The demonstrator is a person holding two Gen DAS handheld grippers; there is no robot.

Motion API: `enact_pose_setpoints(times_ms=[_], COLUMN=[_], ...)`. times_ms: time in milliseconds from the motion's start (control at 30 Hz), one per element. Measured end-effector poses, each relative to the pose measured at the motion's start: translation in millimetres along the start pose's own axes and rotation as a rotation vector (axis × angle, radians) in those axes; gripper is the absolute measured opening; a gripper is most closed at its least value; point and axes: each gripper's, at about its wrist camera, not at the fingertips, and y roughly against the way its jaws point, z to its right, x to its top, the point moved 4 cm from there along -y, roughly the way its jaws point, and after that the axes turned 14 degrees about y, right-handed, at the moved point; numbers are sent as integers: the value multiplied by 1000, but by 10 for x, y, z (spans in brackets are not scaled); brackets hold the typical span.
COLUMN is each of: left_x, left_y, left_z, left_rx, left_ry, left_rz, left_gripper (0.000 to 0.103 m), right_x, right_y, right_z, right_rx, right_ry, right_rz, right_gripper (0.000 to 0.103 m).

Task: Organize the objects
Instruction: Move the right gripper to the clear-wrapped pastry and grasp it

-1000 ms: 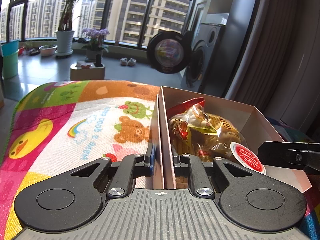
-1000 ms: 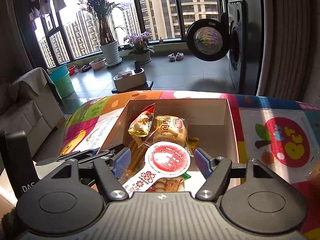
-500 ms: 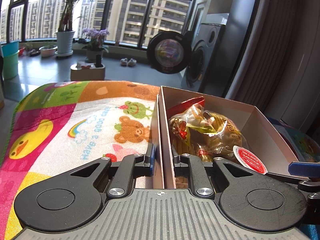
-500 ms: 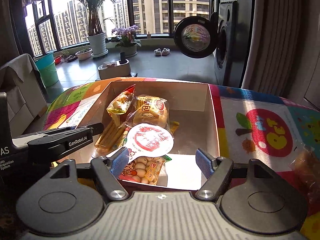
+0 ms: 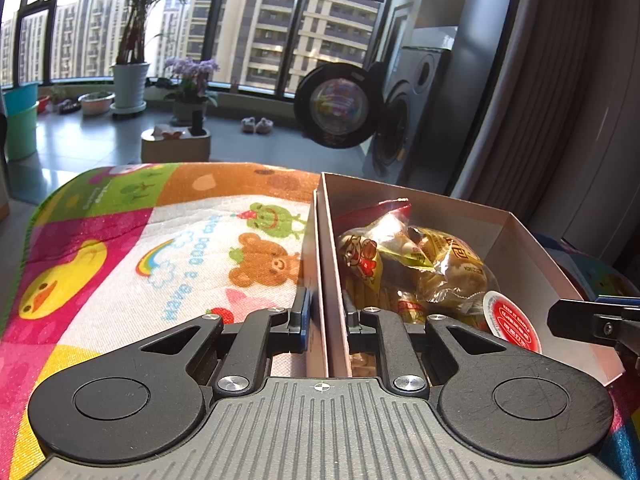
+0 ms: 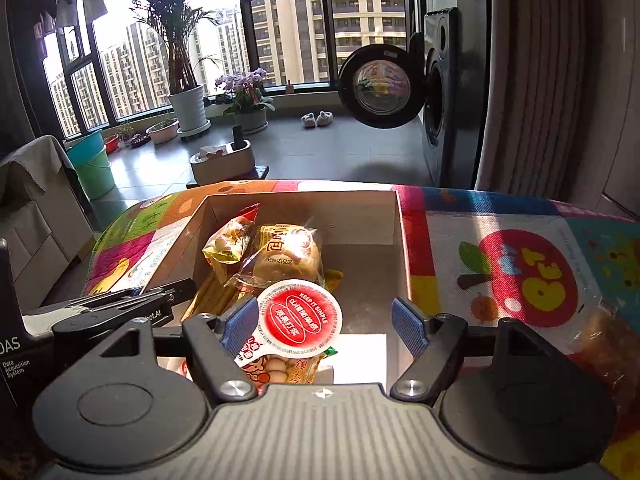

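An open cardboard box (image 5: 404,200) sits on a colourful play mat (image 5: 120,248). My left gripper (image 5: 325,316) is shut on the box's left wall. Snack packs fill the box (image 6: 320,216): a wrapped bun (image 6: 286,256), a yellow-green bag (image 6: 228,244) and a red-lidded round cup (image 6: 300,314) lying on top. My right gripper (image 6: 324,322) hovers open over the near end of the box, with the cup lying loose below the gap between its fingers. The left gripper (image 6: 176,292) shows at the box's left side in the right wrist view.
Another clear snack pack (image 6: 600,340) lies on the mat (image 6: 520,240) right of the box. Beyond the mat's far edge are a tiled floor, potted plants and a washing machine (image 6: 436,100) with its door open.
My right gripper drew back and swung right half a second ago, then returned over the box's near end, still open. The left gripper and the box have stayed put.
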Motion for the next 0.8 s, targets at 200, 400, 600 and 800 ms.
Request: enact_pose_setpoints(times_ms=[200,400,600,800], left_x=[1,0,2,4], left_y=[-1,-3,-1,1], left_z=[-1,0,1,-1], left_rx=[0,0,1,1], left_ry=[0,-1,-1,-2], left_rz=[0,0,1,1], left_gripper=[16,16,16,16], right_x=[-219,-865,-1396,-1383], right_y=[410,367,253,299], right_z=[1074,2172,2594,2207], right_rx=[-260,-489,-576,-414], right_ry=[-122,-373,-540,-429], right_rz=[-18,-138,-223,-212], right_gripper=[85,85,72,73])
